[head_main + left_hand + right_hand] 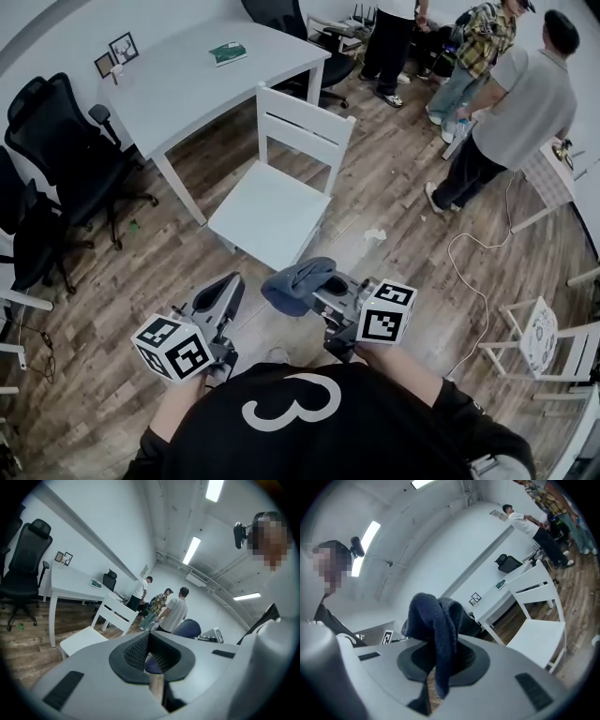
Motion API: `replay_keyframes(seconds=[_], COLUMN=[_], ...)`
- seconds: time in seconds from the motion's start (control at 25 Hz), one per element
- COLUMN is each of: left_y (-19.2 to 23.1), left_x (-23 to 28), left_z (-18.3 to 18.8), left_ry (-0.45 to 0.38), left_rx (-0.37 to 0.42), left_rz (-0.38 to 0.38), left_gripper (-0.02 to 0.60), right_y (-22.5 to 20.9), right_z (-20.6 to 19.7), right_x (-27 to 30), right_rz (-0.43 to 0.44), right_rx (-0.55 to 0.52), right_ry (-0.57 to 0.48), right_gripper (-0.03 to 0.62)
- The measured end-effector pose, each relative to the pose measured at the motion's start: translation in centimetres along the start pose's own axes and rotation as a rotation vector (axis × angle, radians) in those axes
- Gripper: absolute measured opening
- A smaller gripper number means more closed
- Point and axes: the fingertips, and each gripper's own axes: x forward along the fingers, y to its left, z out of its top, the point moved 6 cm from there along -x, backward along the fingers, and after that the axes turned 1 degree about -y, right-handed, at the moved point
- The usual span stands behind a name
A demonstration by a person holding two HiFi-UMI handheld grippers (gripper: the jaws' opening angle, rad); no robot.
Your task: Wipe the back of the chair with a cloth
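Note:
A white wooden chair [274, 208] stands on the wood floor ahead of me, its slatted back [305, 129] on the far side. My right gripper [317, 289] is shut on a dark blue cloth [298, 282], which bunches over its jaws, short of the seat's near edge. In the right gripper view the cloth [438, 630] hangs down between the pads, with the chair [538, 629] at the right. To the left of the cloth, my left gripper [231, 284] is shut and holds nothing. Its own view shows the jaws [149, 649] closed together, the chair [108, 616] beyond them.
A white table [187, 70] stands behind the chair, with black office chairs [70, 150] at the left. Several people [520, 103] stand at the back right. A cable [472, 258] and a scrap of paper [375, 234] lie on the floor. Another white chair [542, 339] is at the right.

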Motion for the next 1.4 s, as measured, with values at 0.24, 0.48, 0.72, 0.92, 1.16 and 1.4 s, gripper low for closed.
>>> replay_keyframes(seconds=[0.24, 0.48, 0.72, 0.92, 1.16, 1.4], left_y=[5.3, 8.0, 10.9, 12.0, 11.7, 13.3], left_x=[-0.1, 3.0, 8.8, 15.4, 20.9, 24.1], left_z=[2.3, 3.2, 6.6, 10.0, 11.6, 12.4], left_ry=[0.000, 0.037, 0.073, 0.092, 0.109, 0.156], left_rx=[-0.010, -0.026, -0.014, 0.014, 0.028, 0.036], left_rz=[0.020, 0.034, 0.048, 0.015, -0.040, -0.094], left_gripper=[0.014, 0.014, 0.014, 0.014, 0.014, 0.014], right_y=[-1.6, -5.5, -11.1, -15.7, -19.0, -21.2], right_z=[0.4, 1.4, 5.7, 10.5, 14.2, 15.4], right_x=[5.6, 7.6, 9.7, 9.9, 8.1, 8.4], right_rz=[0.001, -0.005, -0.006, -0.040, -0.099, -0.173], right_rx=[0.018, 0.076, 0.105, 0.096, 0.069, 0.074], right_ry=[0.005, 0.016, -0.005, -0.037, -0.082, -0.128], right_gripper=[0.051, 0.051, 0.051, 0.051, 0.051, 0.051])
